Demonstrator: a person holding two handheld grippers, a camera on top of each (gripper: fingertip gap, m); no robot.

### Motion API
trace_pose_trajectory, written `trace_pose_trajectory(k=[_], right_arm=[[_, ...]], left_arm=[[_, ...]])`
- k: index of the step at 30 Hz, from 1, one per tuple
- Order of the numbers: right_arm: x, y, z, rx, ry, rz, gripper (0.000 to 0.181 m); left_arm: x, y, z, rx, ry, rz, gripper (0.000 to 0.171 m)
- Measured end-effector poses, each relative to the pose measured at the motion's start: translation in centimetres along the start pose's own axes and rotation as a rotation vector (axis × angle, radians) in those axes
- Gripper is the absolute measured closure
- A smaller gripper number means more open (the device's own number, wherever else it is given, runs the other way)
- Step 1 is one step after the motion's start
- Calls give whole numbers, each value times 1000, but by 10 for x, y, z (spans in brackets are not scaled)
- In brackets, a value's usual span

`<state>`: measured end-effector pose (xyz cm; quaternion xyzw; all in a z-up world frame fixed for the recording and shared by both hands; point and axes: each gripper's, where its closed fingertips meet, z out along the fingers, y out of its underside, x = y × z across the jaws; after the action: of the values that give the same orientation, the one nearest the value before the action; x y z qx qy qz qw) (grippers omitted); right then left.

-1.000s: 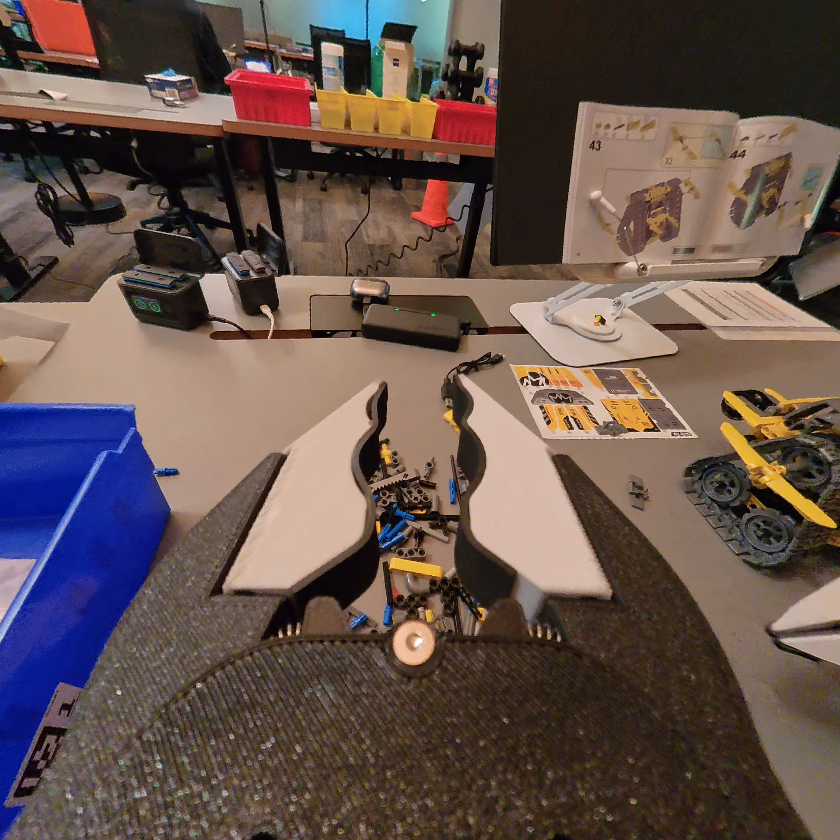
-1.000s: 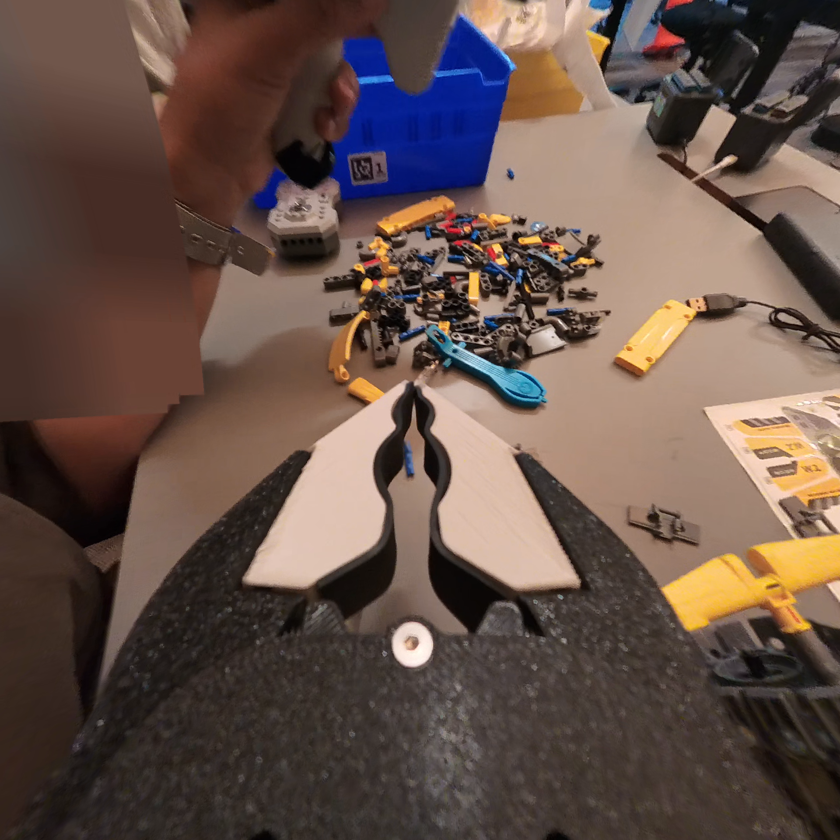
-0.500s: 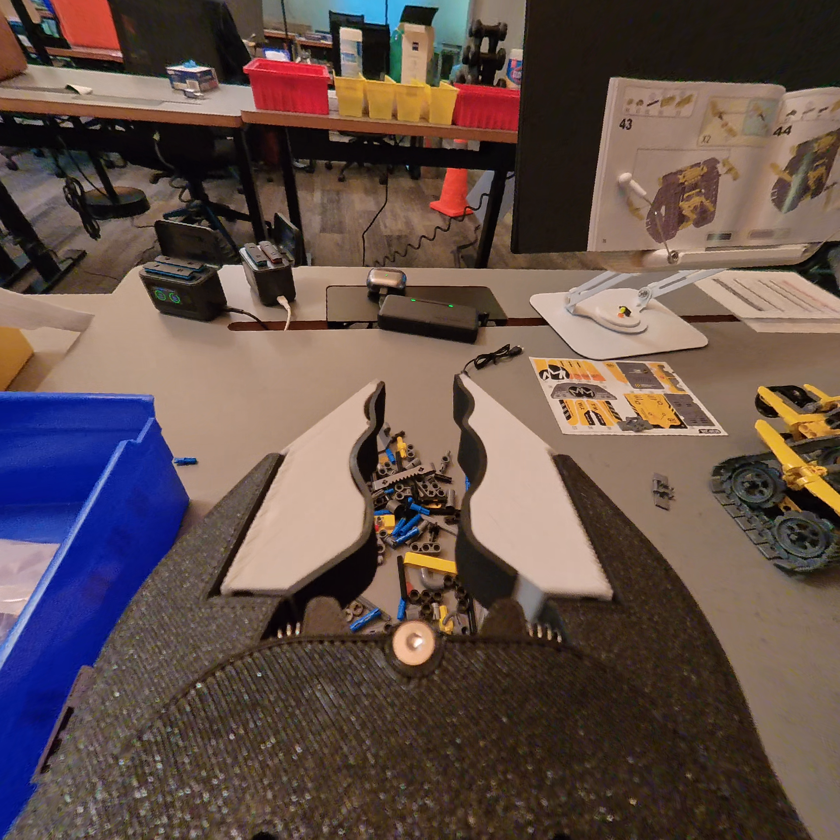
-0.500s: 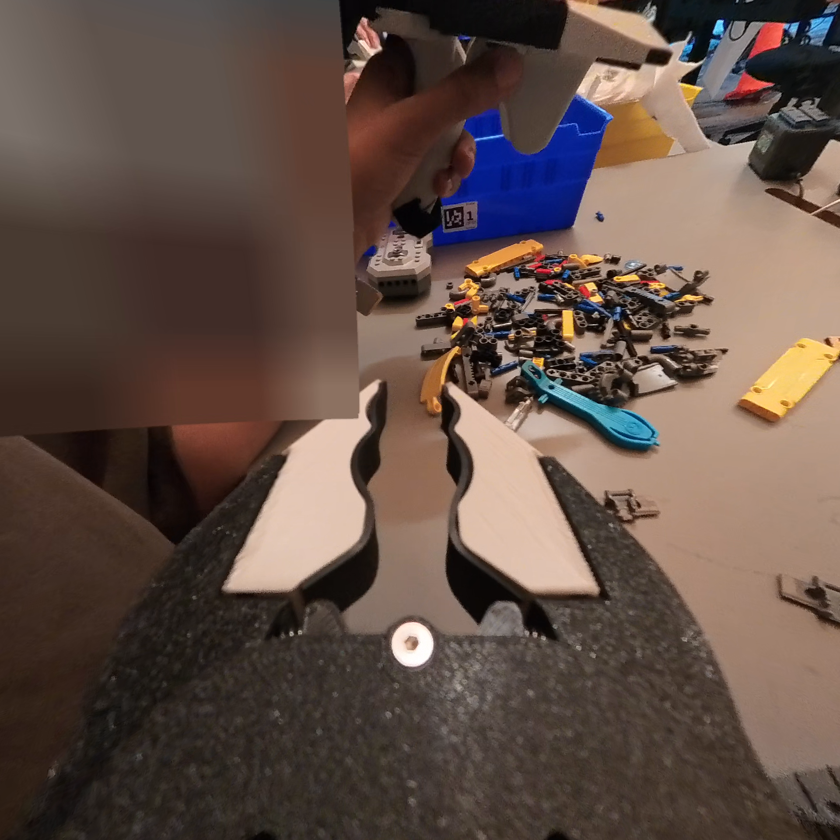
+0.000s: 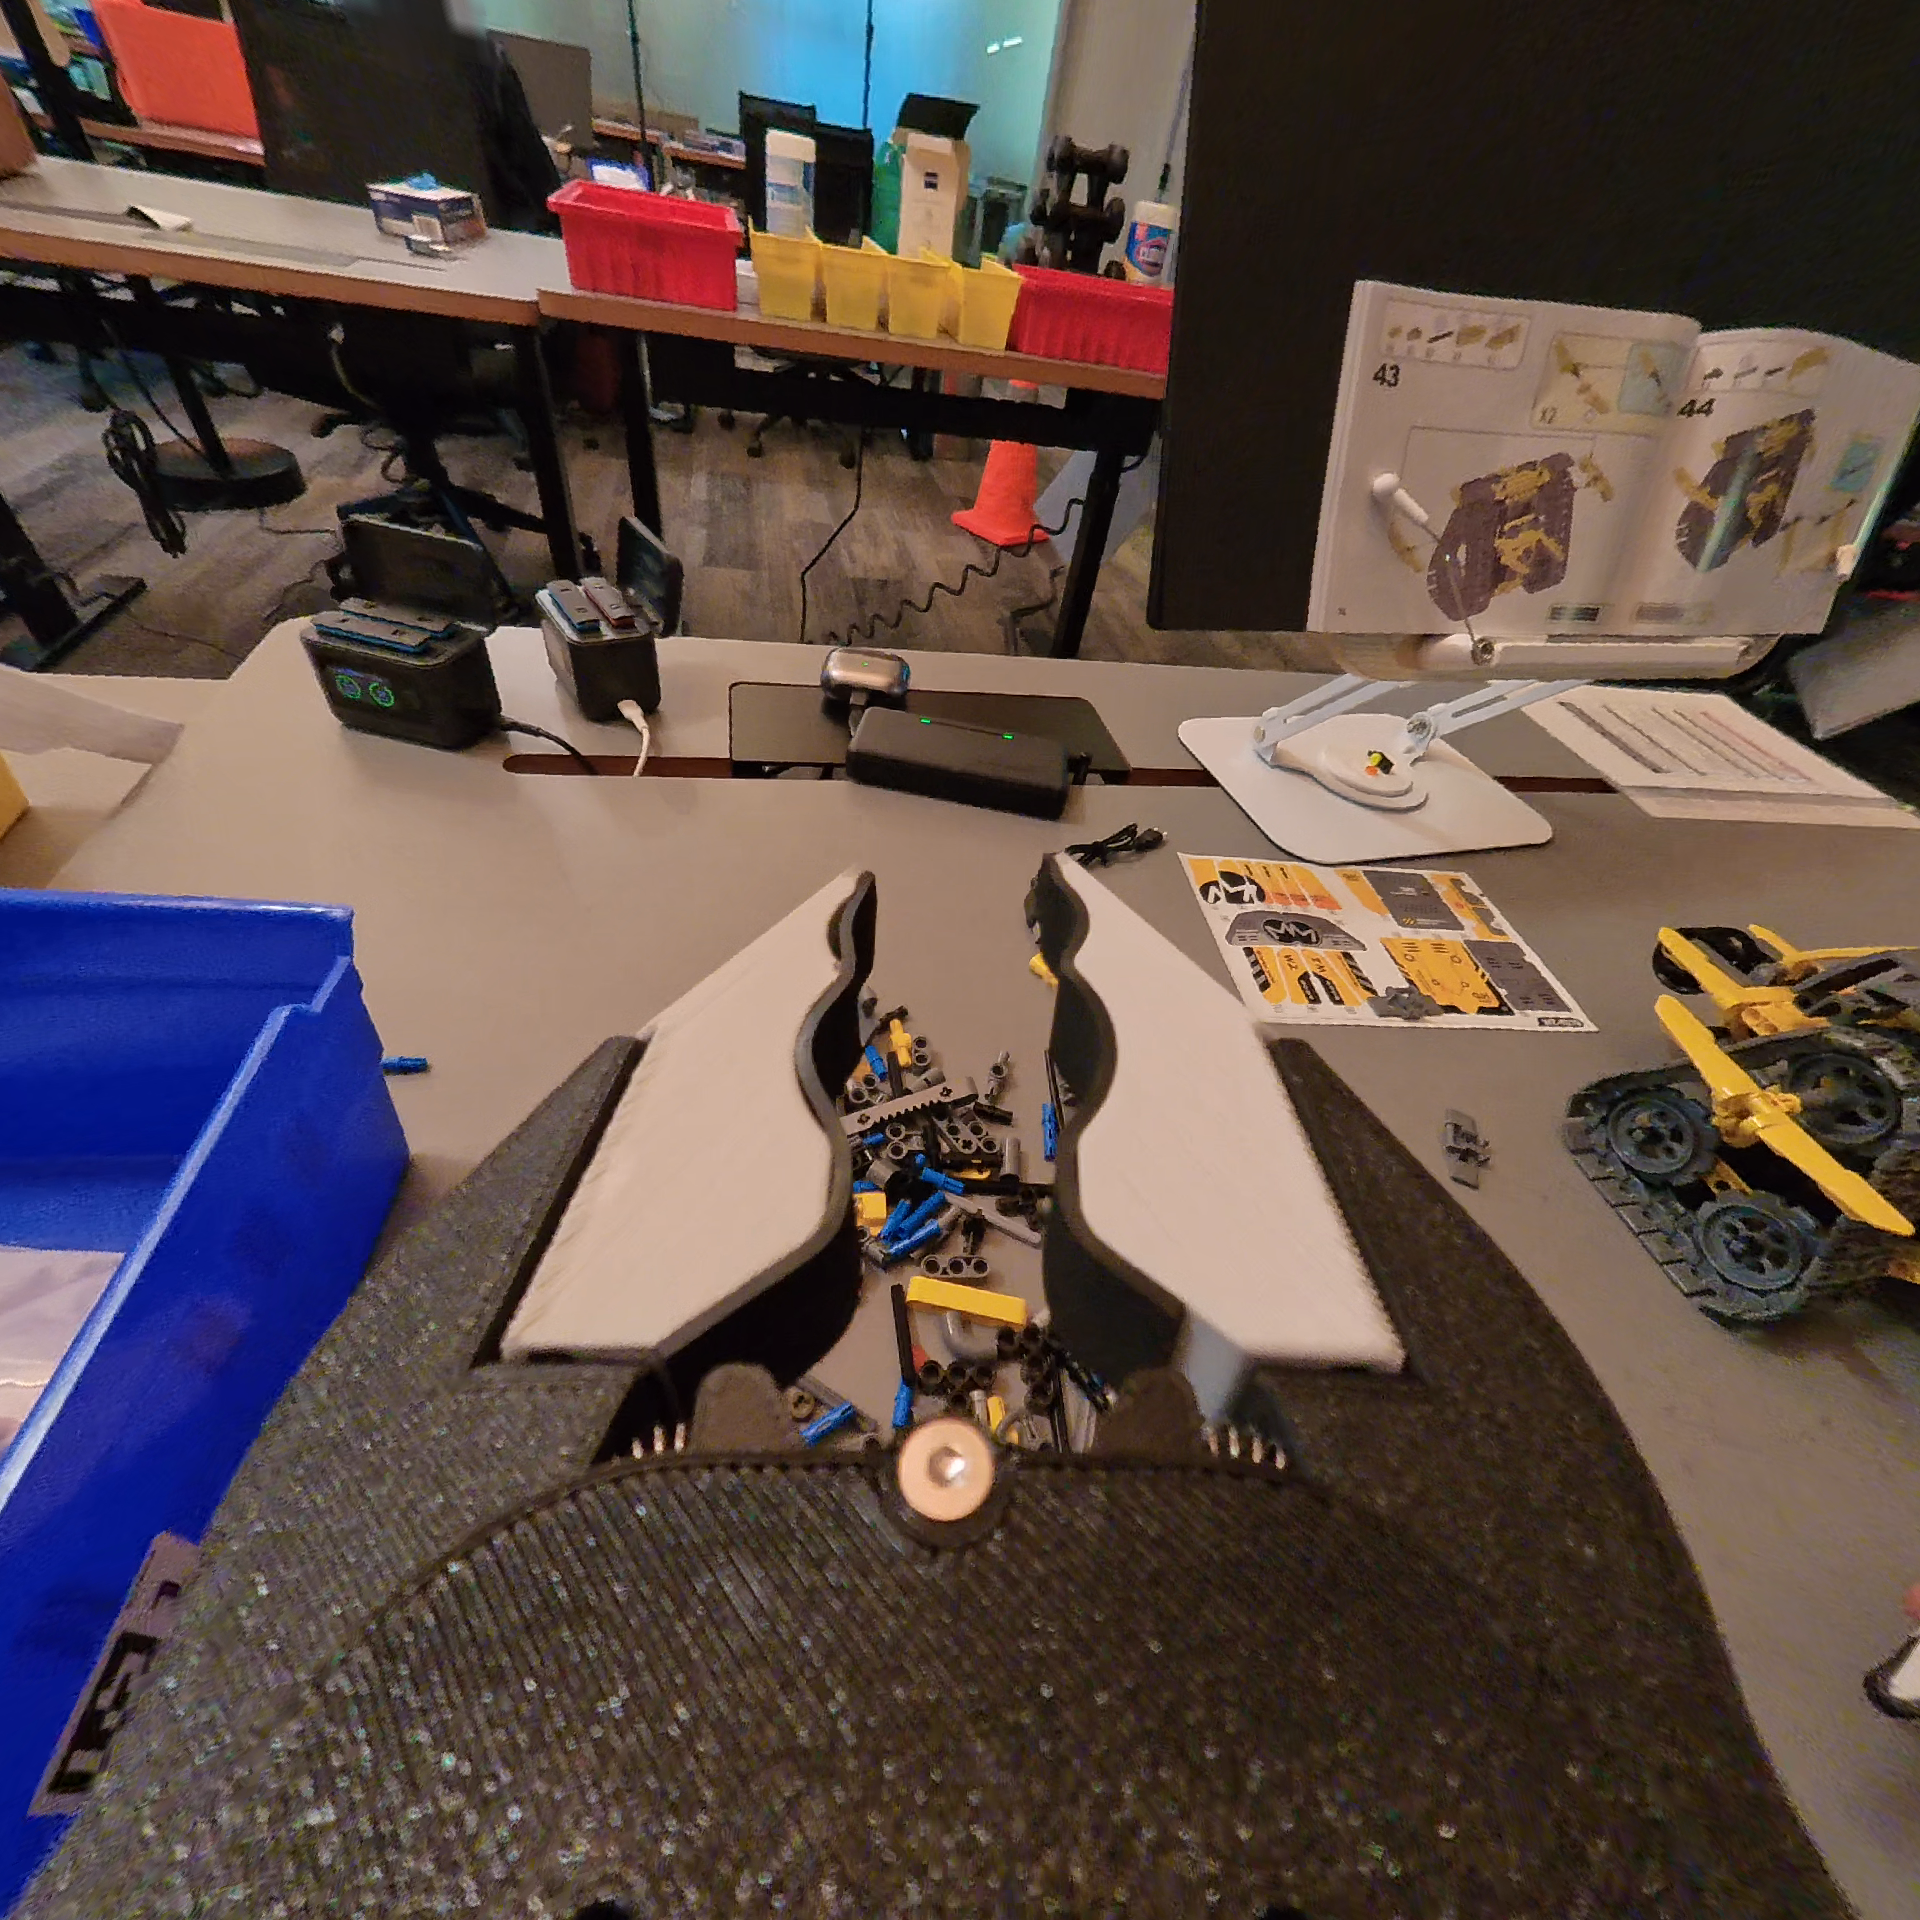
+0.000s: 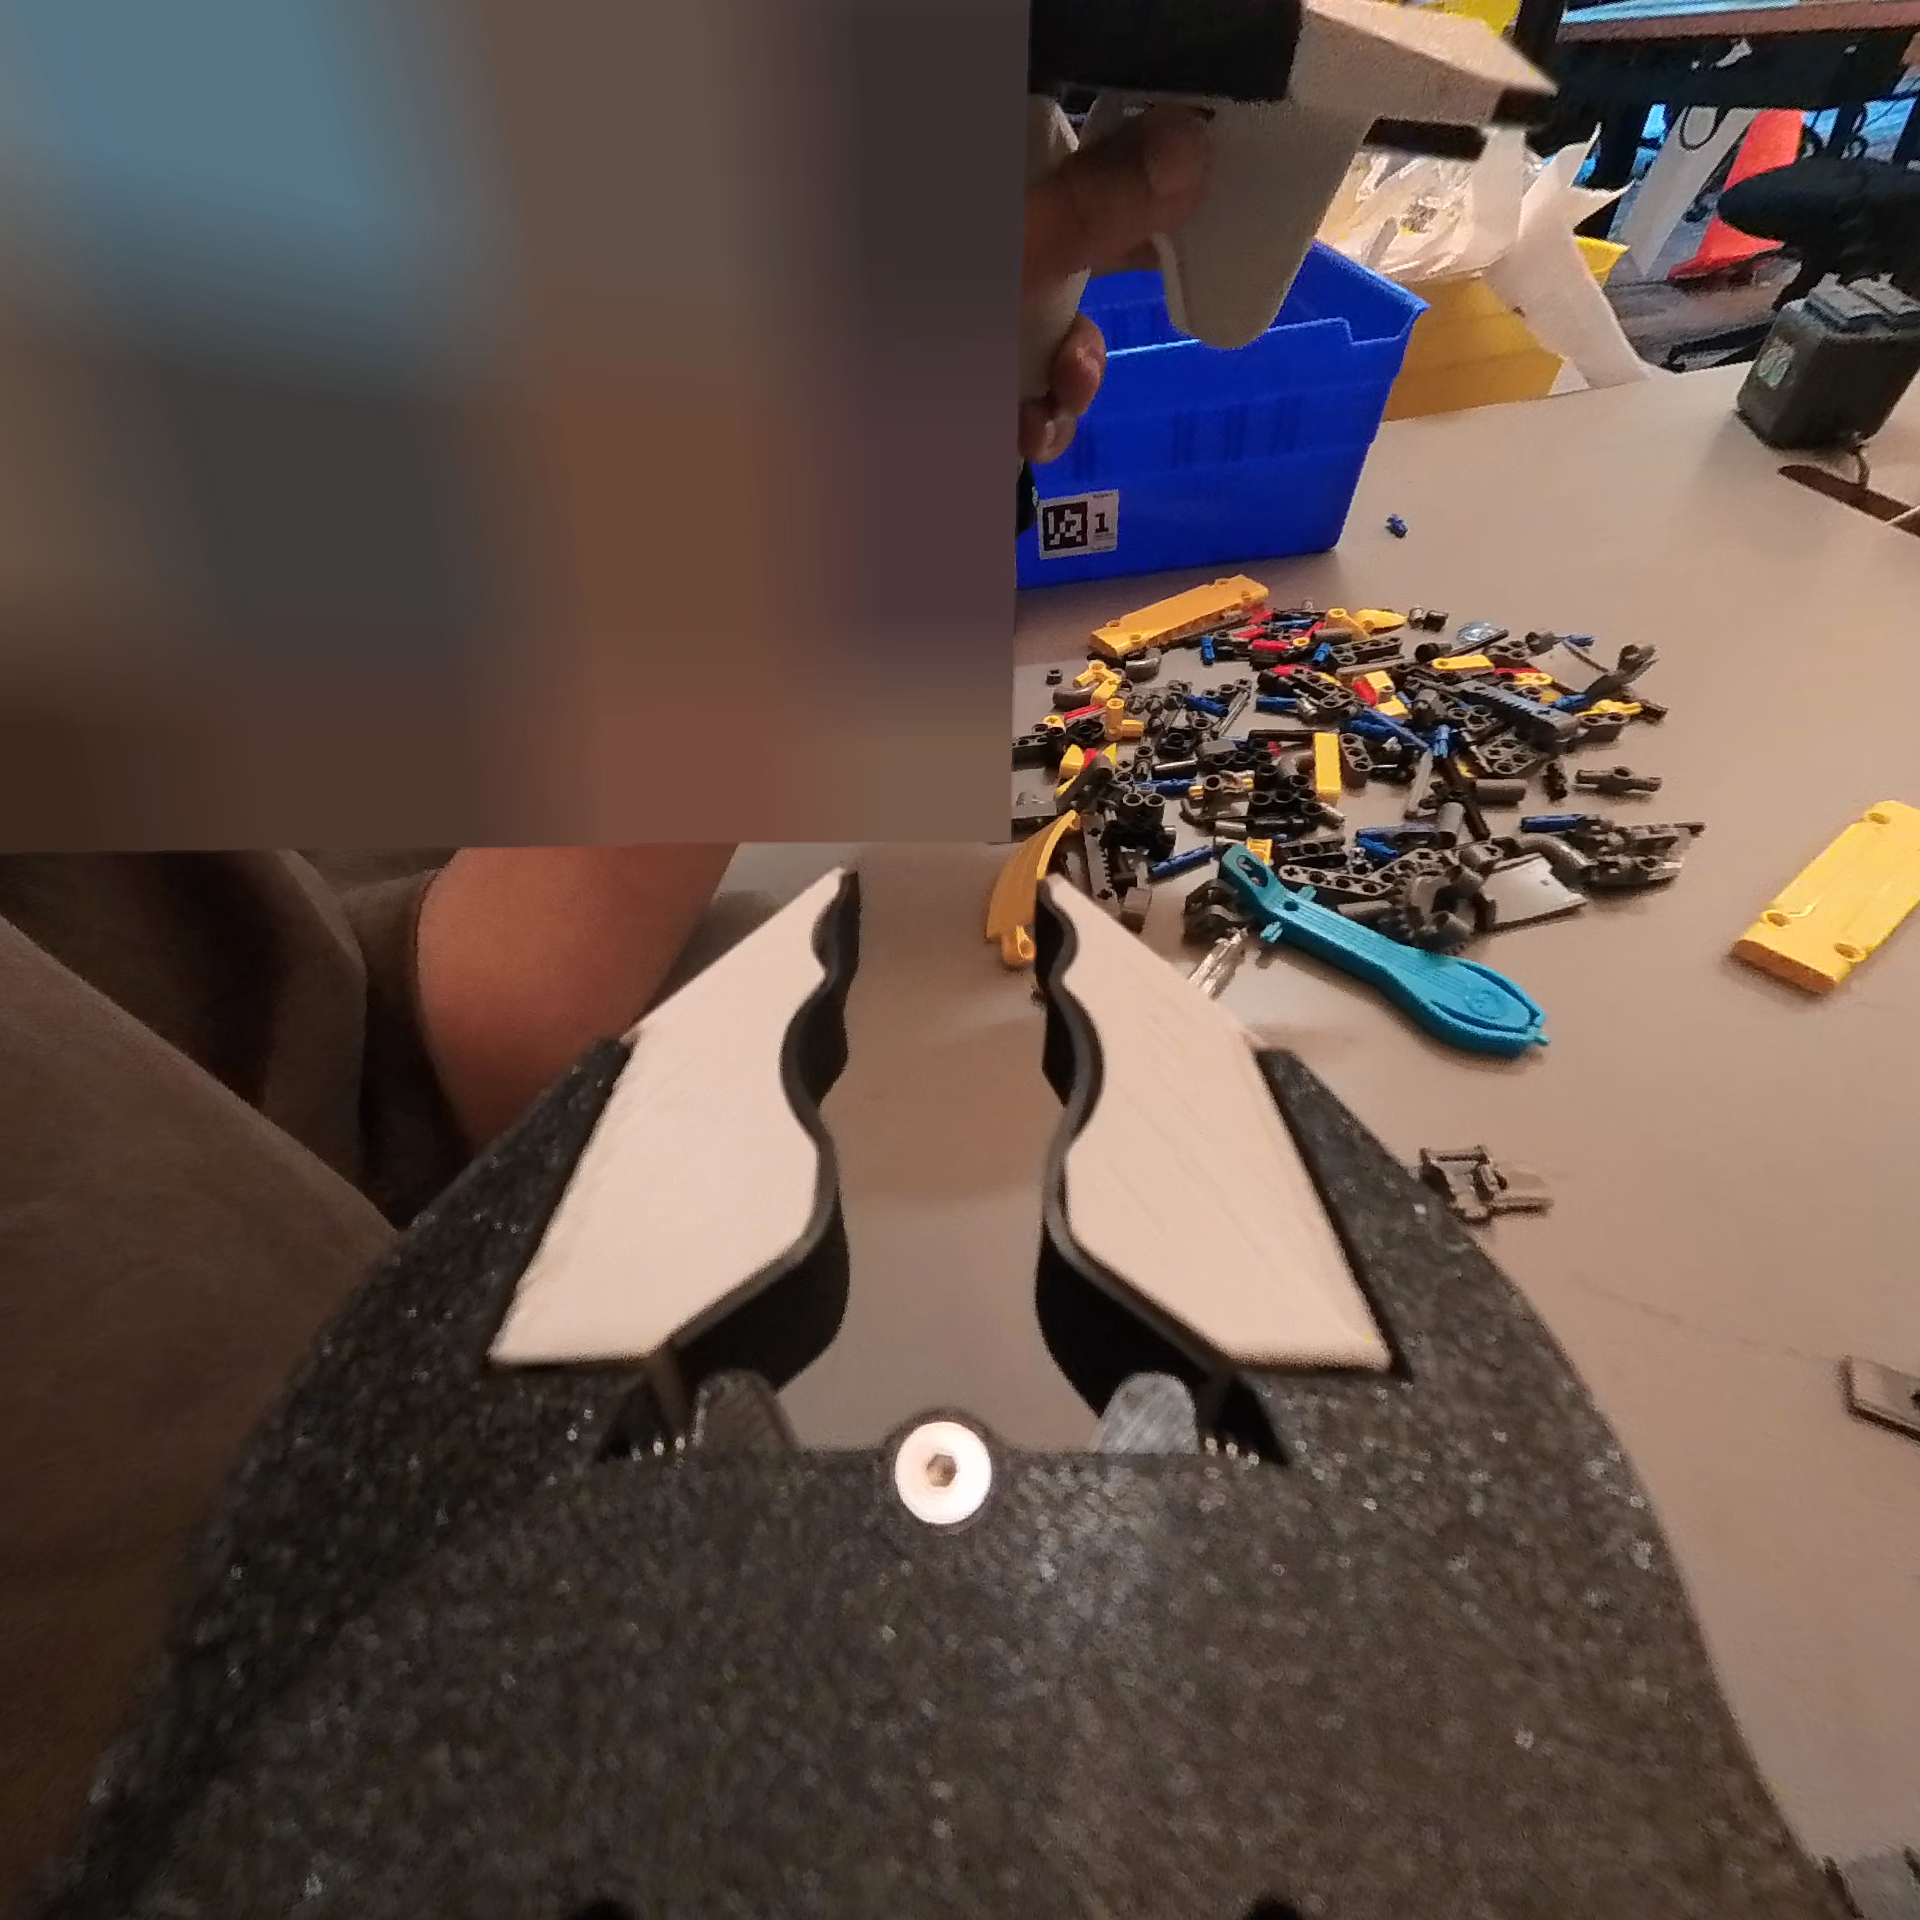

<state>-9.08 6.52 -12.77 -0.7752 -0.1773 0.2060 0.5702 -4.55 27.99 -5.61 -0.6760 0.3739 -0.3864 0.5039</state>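
My left gripper (image 5: 951, 899) hangs with its jaws spread wide and empty over the heap of small black, yellow and blue plastic building pieces (image 5: 951, 1174) in the middle of the left wrist frame; my right gripper (image 6: 945, 899) is just as wide apart and holds nothing, with bare grey tabletop (image 6: 1558, 1143) between its fingers and the same heap (image 6: 1351, 769) at right centre of its frame, beside the teal plastic lever tool (image 6: 1382, 961). As I judge it, working well here means lowering onto one piece at the heap's edge so the tips close on nothing else. The blue plastic bin (image 5: 156, 1195) sits lower left, the yellow-and-black tracked model (image 5: 1787, 1122) at the right edge. A second ago my right jaws were nearly together; now they stand parted and have swung left of the heap. My left gripper has barely shifted.
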Motion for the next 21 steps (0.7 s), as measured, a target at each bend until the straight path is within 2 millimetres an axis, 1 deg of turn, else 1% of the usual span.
trace_pose_trajectory(k=[4, 5, 7, 9, 11, 13, 14, 17, 19, 21], right_arm=[[3, 1, -2, 2, 17, -22, 147], [4, 0, -1, 6, 16, -34, 151], [10, -4, 5, 4, 25, -37, 157], [14, -9, 18, -50, 20, -30, 163], [18, -16, 37, -121, 19, -57, 169], [19, -18, 65, -212, -16, -111, 181], [22, -14, 80, -275, -37, -134, 181], [37, 9, 128, -490, -79, -125, 181], [41, 17, 156, -554, -113, -108, 181], [45, 20, 180, -575, -119, -118, 181]], left_arm=[[-2, -1, -2, 6, 11, -15, 142], [-1, -3, -4, 17, 23, -17, 142], [-1, -6, -16, 12, 35, -18, 141], [-15, -9, -34, 8, -24, 37, 142], [-29, -9, -47, 2, -57, 75, 144], [-38, -10, -52, 38, -68, 63, 145], [-41, -11, -53, 54, -63, 42, 145], [-52, -9, -55, 77, -72, 13, 145], [-59, -9, -58, 102, -70, -5, 145], [-60, -11, -60, 135, -41, -42, 148]])
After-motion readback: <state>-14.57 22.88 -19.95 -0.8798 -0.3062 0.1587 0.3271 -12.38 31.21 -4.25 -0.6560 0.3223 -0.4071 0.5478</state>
